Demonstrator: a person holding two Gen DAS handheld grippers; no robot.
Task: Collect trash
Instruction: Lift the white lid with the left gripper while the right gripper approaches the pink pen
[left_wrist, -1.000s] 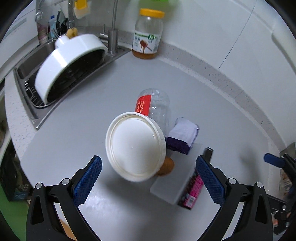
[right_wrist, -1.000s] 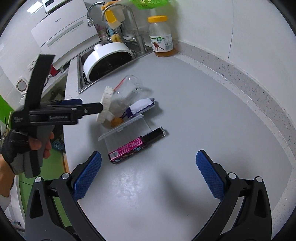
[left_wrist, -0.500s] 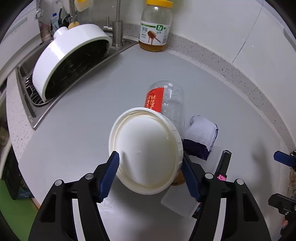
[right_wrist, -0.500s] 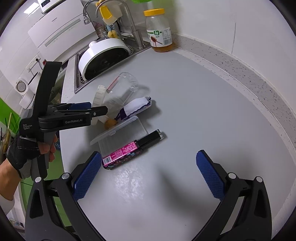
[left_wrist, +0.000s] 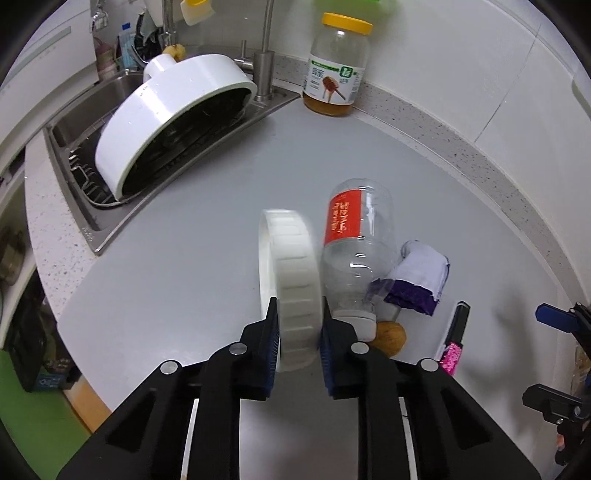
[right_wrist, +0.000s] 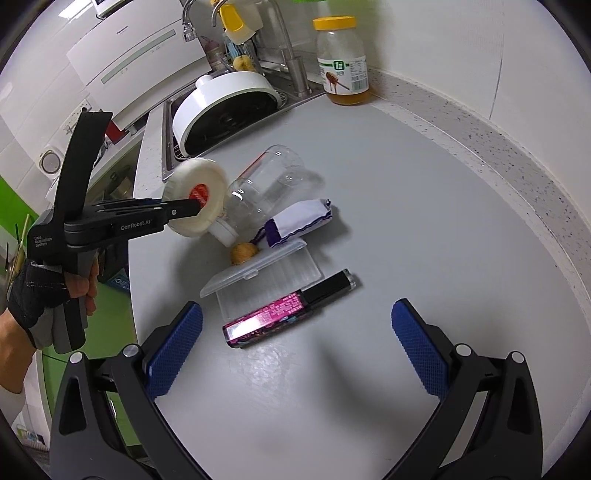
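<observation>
My left gripper (left_wrist: 297, 328) is shut on a round white plastic lid (left_wrist: 291, 288), held on edge just above the grey counter; it also shows in the right wrist view (right_wrist: 197, 201). Beside it lie a clear plastic bottle with a red label (left_wrist: 356, 251), a purple-and-white wrapper (left_wrist: 417, 280), a small brown nut (left_wrist: 389, 332), a clear flat lid (right_wrist: 266, 277) and a pink-and-black tube (right_wrist: 288, 308). My right gripper (right_wrist: 295, 350) is open and empty, hovering near the tube.
A sink (left_wrist: 77, 110) at the back left holds a large white round appliance part (left_wrist: 166, 114). A honey jar with a yellow lid (left_wrist: 338, 66) stands at the back by the wall. The counter's front edge (left_wrist: 70, 306) drops off at left.
My left gripper has closed on the white lid, which has turned from face-on to edge-on. The right gripper has held open and shifted slightly.
</observation>
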